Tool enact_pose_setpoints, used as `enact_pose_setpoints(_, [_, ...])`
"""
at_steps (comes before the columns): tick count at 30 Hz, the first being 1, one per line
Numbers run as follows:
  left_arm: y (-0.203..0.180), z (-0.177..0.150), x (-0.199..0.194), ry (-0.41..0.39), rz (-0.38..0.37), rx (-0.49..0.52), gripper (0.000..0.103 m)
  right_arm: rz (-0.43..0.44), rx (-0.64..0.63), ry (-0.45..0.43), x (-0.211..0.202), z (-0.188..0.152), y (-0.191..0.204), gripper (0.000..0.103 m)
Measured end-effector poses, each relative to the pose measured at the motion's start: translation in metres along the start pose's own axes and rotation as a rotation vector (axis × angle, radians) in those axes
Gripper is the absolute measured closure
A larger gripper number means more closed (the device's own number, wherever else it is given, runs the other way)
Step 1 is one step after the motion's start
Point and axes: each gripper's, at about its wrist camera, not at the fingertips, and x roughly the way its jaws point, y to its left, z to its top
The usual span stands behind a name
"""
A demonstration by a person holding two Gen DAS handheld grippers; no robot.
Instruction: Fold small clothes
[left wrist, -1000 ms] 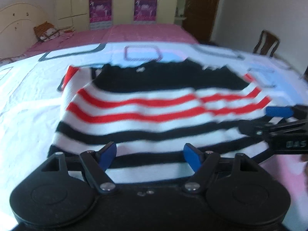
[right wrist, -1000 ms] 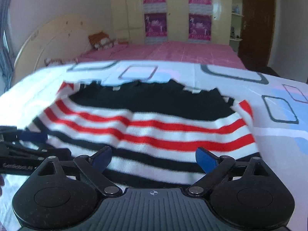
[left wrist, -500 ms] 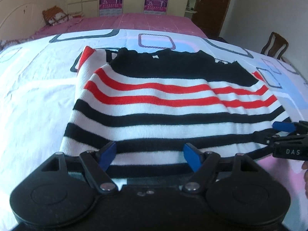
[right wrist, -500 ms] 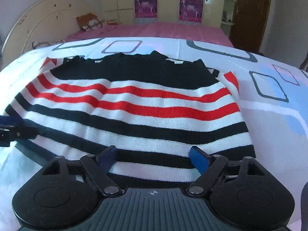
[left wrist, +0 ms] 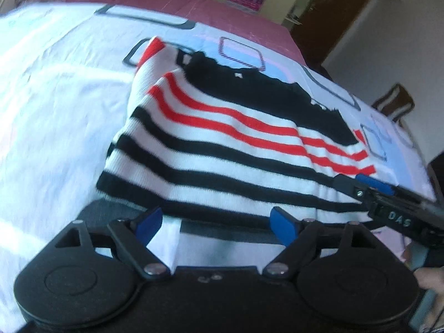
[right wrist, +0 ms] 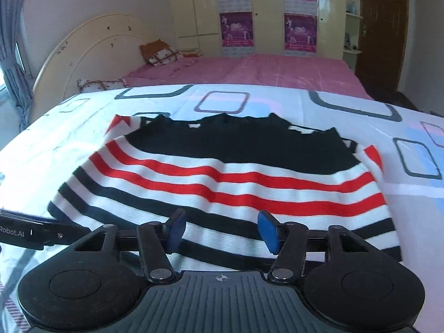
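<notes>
A knitted sweater (left wrist: 222, 144) with black, white and red stripes lies flat on the bedsheet (left wrist: 55, 111), black top part farthest from me. My left gripper (left wrist: 215, 222) hovers at the near hem, tilted, its jaws opening with only the hem's edge below them. My right gripper (right wrist: 222, 230) sits over the sweater (right wrist: 227, 183) near its lower stripes; its jaws are closing, cloth lies between the blue pads (right wrist: 267, 231), and they are not pressing it. The right gripper (left wrist: 369, 186) also shows side-on at the sweater's right edge.
The white sheet with square outlines covers the near bed. Behind it is a pink bed (right wrist: 249, 69) with pillows (right wrist: 158, 52) and a curved headboard. A wardrobe with posters (right wrist: 236, 30) and a brown door (right wrist: 383, 33) are at the back, a wooden chair (left wrist: 394, 105) to the right.
The left wrist view has rolled and shifted sideways, and its jaws stand slightly wider. The right jaws have narrowed markedly, and that gripper has risen a little over the sweater.
</notes>
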Motion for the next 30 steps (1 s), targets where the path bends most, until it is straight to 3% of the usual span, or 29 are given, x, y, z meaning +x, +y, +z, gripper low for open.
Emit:
enact_pose_setpoints(9, [0.045,-0.011,0.014,0.007,-0.185,-0.299,0.019,0.003,-0.003,0.01,0.013,0.0,0.013,0.045])
enact_pose_setpoints(15, [0.068,0.0,0.036,-0.115,-0.275,-0.42,0.02,-0.041,0.014,0.005,0.029,0.01,0.007,0.045])
enact_pose_setpoints(21, [0.077,0.021,0.053,-0.197,-0.305,-0.468,0.025,-0.09,0.057,0.016,0.057,0.017,-0.004,0.045])
enact_pose_setpoints(24, [0.078,0.022,0.057,-0.229,-0.297,-0.477,0.036,-0.111,0.03,0.038,0.072,0.009,-0.001,0.045])
enact_pose_setpoints(26, [0.082,0.02,0.059,-0.238,-0.284,-0.487,0.058,-0.125,-0.01,0.032,0.072,0.007,0.003,0.045])
enact_pose_setpoints(30, [0.089,0.015,0.059,-0.251,-0.28,-0.54,0.071,-0.138,-0.015,0.015,0.068,0.008,0.002,0.045])
